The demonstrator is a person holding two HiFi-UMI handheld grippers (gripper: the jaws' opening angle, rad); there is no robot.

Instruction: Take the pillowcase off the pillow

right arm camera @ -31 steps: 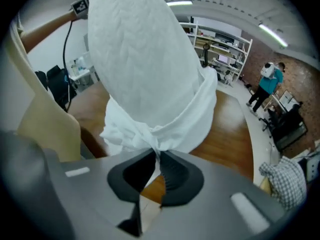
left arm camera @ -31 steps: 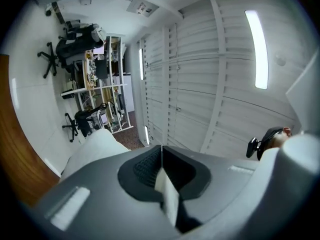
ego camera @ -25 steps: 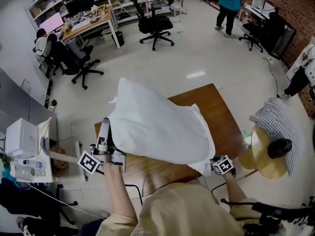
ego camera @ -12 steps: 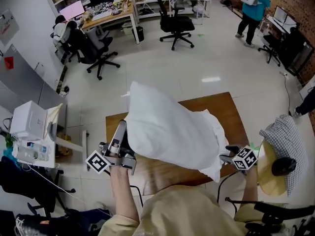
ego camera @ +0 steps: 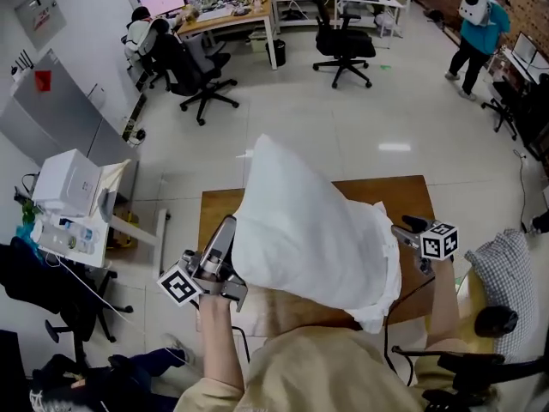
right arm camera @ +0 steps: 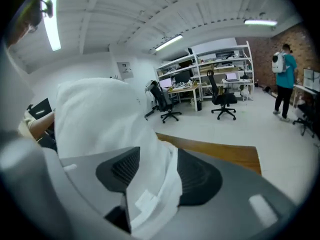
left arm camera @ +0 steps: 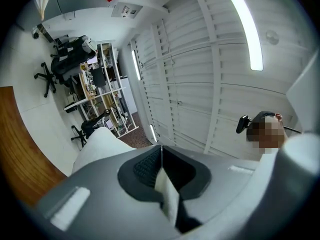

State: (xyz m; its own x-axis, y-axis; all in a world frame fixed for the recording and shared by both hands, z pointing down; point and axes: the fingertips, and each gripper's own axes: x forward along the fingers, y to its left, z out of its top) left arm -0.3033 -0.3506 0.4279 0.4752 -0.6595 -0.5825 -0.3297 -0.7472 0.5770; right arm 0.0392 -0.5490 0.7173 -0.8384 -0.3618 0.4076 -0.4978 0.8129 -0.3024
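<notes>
A pillow in a white pillowcase (ego camera: 309, 230) is held tilted above the wooden table (ego camera: 403, 196). My left gripper (ego camera: 228, 227) is at its lower left edge, shut on a thin fold of the white cloth (left arm camera: 167, 199), which sticks out between the closed pads. My right gripper (ego camera: 401, 228) is beside the pillow's right side, near the case's loose open end (ego camera: 382, 290). Its jaws have just been opening. In the right gripper view they stand apart (right arm camera: 155, 169), with a bunch of white pillowcase cloth (right arm camera: 150, 184) lying between the pads.
Office chairs (ego camera: 343, 45) and desks with monitors (ego camera: 214, 11) stand at the back. A person with a backpack (ego camera: 476, 33) walks at the far right. A white machine on a cart (ego camera: 64, 187) is at the left; a checked cushion (ego camera: 506, 269) is at the right.
The right gripper has left the pillow's lower right corner and risen to its right side. The pillow now stands steeper. The left gripper has shifted a little, still clamped on the cloth.
</notes>
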